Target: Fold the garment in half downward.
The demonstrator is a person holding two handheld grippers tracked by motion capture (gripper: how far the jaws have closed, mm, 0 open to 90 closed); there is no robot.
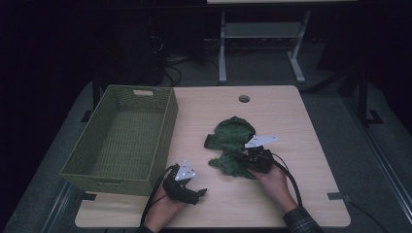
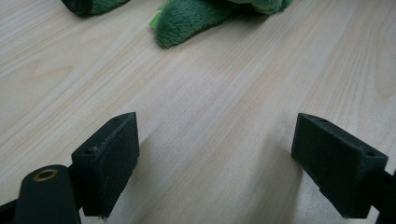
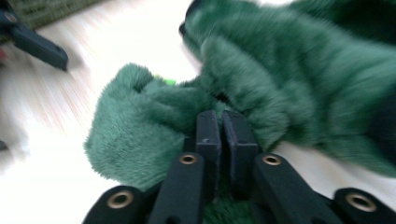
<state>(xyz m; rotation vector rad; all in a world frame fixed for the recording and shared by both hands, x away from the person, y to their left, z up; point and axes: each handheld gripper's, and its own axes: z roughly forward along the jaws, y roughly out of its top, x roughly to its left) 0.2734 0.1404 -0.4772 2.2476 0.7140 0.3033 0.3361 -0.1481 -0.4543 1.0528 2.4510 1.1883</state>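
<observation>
— What is on the bench, from the biggest thing down?

— A green woven basket at nine o'clock. At the centre lies a green plush cloth, flat on the wood.

— And the tongs?

— The right tongs are at the cloth's five o'clock edge, clenched on its fur. The left tongs at seven o'clock are released, with bare wood between them.

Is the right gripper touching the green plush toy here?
Touching. In the right gripper view the right gripper has its jaws nearly closed, pressed into the fur of the green plush toy, with fur bunched around them.
</observation>
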